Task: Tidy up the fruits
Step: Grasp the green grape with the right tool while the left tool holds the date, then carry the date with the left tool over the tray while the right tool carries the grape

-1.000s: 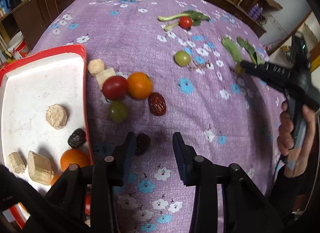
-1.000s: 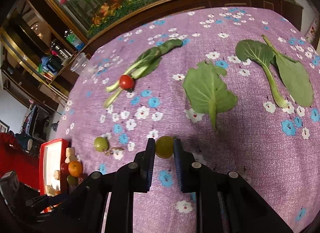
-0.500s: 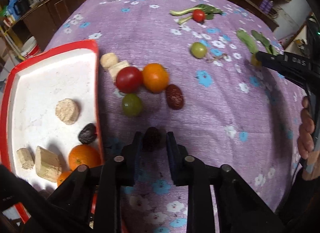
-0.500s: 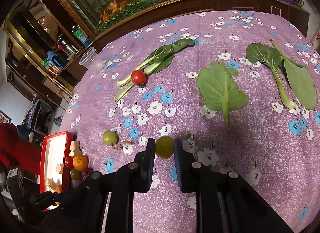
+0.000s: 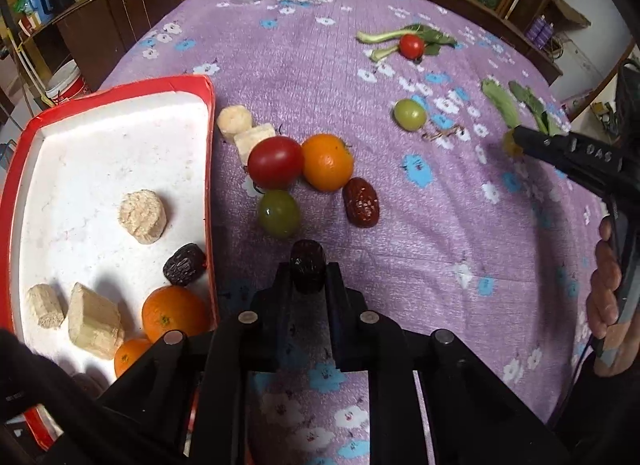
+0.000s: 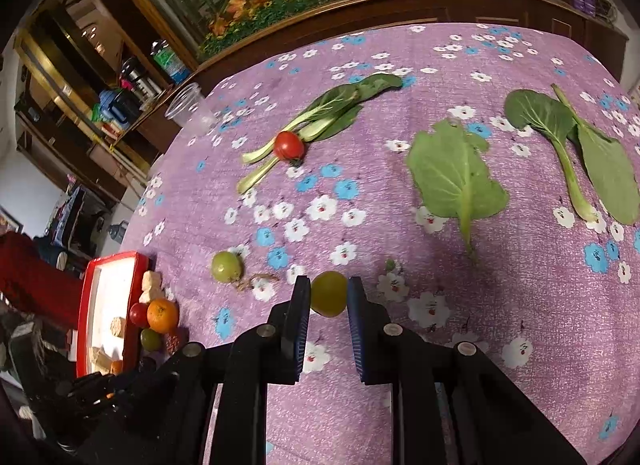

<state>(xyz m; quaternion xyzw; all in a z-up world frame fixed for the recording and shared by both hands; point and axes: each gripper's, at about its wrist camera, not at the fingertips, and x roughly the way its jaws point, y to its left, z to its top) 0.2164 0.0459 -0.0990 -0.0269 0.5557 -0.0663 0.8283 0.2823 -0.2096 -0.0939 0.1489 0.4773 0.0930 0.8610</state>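
The left gripper (image 5: 307,271) is closed on a dark dried date (image 5: 307,268), its pads pressing the fruit from either side, low over the purple flowered cloth of the worktop (image 5: 420,233). The red-rimmed white tray (image 5: 80,169) lies just beside it to the left, its near wall closest to this gripper, so the date's way in is a short lift and a sideways carry over that rim; it already holds another date, oranges and pale chunks. The right gripper (image 6: 328,294) is clamped on a yellow-green tomato (image 6: 329,293), well apart from the tray, which sits far to its left past the green tomato (image 6: 227,266). The left hand is clearly the nearer. The date stands with its long axis running away from the camera between the fingers, so it should drop cleanly once released.
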